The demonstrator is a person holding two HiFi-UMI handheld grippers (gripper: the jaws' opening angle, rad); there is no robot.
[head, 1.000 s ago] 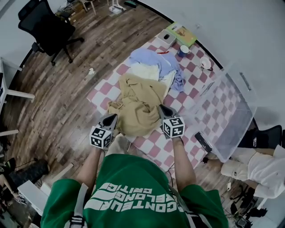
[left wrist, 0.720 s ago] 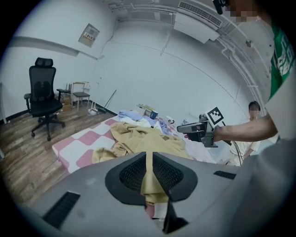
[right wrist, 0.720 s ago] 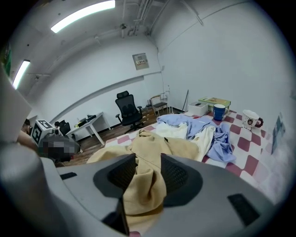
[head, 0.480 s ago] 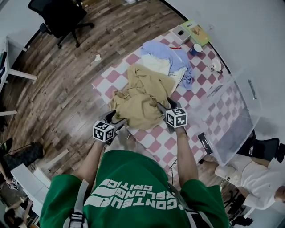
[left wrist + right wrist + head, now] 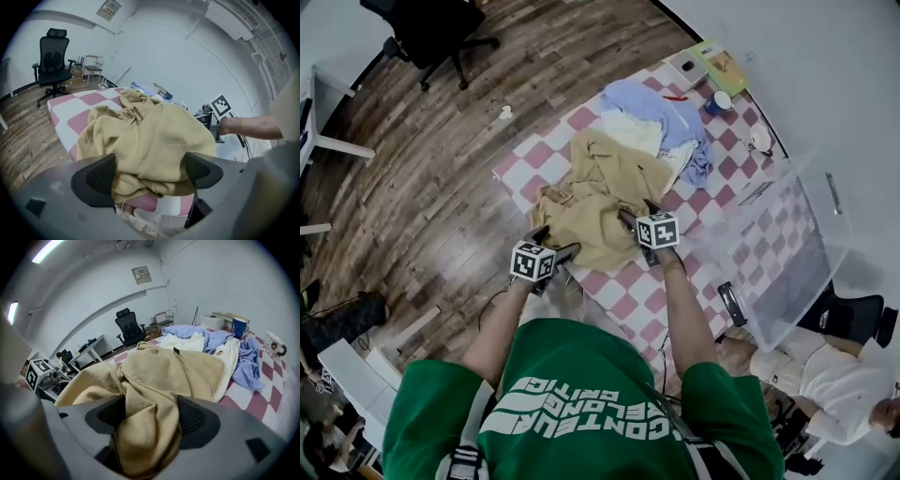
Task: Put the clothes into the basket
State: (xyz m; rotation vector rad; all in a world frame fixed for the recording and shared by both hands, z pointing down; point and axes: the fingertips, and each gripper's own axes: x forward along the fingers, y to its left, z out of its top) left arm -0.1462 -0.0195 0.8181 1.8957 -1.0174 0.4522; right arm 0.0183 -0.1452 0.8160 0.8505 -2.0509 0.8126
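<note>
A tan garment (image 5: 591,202) lies bunched on the pink-checked table (image 5: 546,155). Behind it lie a cream piece (image 5: 628,131) and a blue piece (image 5: 652,103). My left gripper (image 5: 557,242) is at the garment's near left edge. Its jaws are opening wide, with a fold of the tan garment (image 5: 154,136) lying loose between them in the left gripper (image 5: 147,173) view. My right gripper (image 5: 637,213) is at the near right edge, jaws also opening. Tan cloth (image 5: 173,371) drapes through the gap of the right gripper (image 5: 152,420) and hides part of one pad. The clear basket (image 5: 787,272) stands at the right.
A cup (image 5: 717,101), boxes (image 5: 722,64) and a small round item (image 5: 759,139) sit at the table's far end. A dark flat device (image 5: 731,302) lies by the basket. A black office chair (image 5: 431,23) stands on the wood floor. A seated person (image 5: 834,375) is at lower right.
Both pairs of jaws have gone from shut to wide apart at the tan garment's near edge. The left gripper has shifted right, toward the table.
</note>
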